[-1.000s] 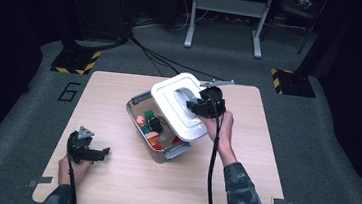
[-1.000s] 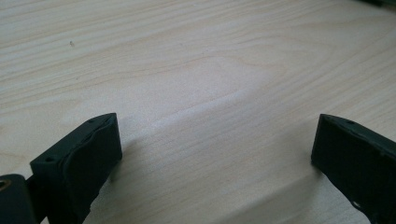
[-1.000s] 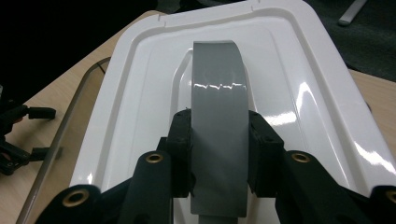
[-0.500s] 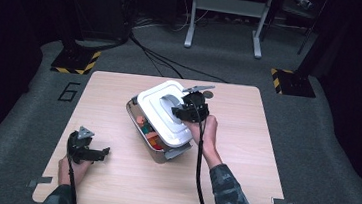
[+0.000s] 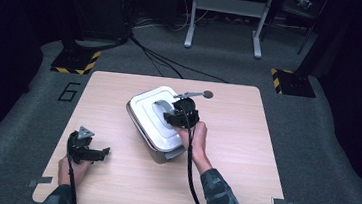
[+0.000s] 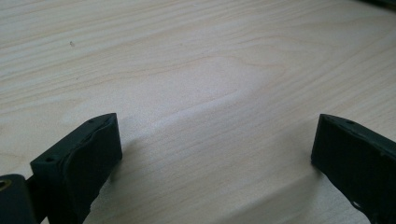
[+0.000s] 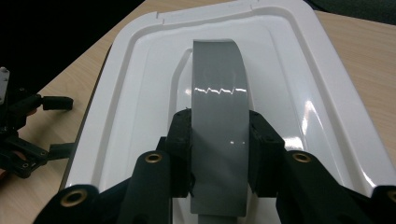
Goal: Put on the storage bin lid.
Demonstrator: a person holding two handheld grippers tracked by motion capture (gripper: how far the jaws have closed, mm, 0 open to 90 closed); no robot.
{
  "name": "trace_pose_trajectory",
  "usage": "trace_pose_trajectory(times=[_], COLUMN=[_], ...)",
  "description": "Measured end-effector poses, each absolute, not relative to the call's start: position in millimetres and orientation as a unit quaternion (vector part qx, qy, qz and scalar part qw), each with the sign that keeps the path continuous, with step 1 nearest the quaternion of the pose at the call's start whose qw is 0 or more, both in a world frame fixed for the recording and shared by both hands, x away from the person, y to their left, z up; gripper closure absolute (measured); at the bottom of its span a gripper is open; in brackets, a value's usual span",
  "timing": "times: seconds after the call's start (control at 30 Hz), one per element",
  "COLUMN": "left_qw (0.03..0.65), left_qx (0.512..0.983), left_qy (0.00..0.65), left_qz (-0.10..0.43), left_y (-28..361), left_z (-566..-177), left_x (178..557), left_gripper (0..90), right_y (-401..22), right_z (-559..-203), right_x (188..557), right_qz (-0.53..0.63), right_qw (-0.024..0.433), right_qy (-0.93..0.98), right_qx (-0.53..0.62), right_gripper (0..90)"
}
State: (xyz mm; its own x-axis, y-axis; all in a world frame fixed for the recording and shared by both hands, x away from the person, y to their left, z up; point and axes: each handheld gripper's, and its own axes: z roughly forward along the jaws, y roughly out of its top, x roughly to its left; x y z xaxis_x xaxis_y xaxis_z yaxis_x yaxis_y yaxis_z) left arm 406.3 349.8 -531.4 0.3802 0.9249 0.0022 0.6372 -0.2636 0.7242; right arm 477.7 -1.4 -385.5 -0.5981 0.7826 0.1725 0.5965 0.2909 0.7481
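Box (image 5: 142,128) contents hidden – probably seated lid (image 7: 140,88), right gripper (image 7: 218,147) pinching its handle (image 7: 217,84).

On a light wooden table (image 5: 246,138) stands a grey storage box (image 5: 152,142) with a white lid (image 5: 155,117) sitting on top of it, the whole set at a slant to the table edges. The right gripper (image 5: 170,117) is over the lid's middle, at the grey handle (image 5: 161,107) (whether its jaws press on the handle cannot be told from up here), with the person's right hand (image 5: 193,136) behind it and a black cable trailing back along the camouflage sleeve (image 5: 222,201). The left gripper (image 5: 104,152) rests low near the table's front left corner, well apart from the box, jaws pointing right. A painted "6" (image 5: 69,91) marks the dark floor beside the table.
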Motion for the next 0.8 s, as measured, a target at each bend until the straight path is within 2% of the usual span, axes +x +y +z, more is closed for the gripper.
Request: trace_pose_trajectory(times=[0.57, 0.7, 0.8], left_qw=[0.327, 0.327, 0.327], left_qx=[0.764, 0.764, 0.764], left_qy=[0.511, 0.511, 0.511], left_qz=[0.220, 0.220, 0.220], left_y=[350, 350, 350], left_z=[-531, -532, -532], left_x=[406, 406, 406], left_gripper=[1.6, 1.6, 1.6], right_y=[16, 15, 12], right_z=[-391, -390, -387], right_x=[470, 470, 469], right_qz=[0.398, 0.392, 0.397], right_qw=[0.113, 0.118, 0.122], right_qy=[0.801, 0.805, 0.804], right_qx=[0.434, 0.428, 0.426], right_gripper=[63.4, 54.8, 41.4])
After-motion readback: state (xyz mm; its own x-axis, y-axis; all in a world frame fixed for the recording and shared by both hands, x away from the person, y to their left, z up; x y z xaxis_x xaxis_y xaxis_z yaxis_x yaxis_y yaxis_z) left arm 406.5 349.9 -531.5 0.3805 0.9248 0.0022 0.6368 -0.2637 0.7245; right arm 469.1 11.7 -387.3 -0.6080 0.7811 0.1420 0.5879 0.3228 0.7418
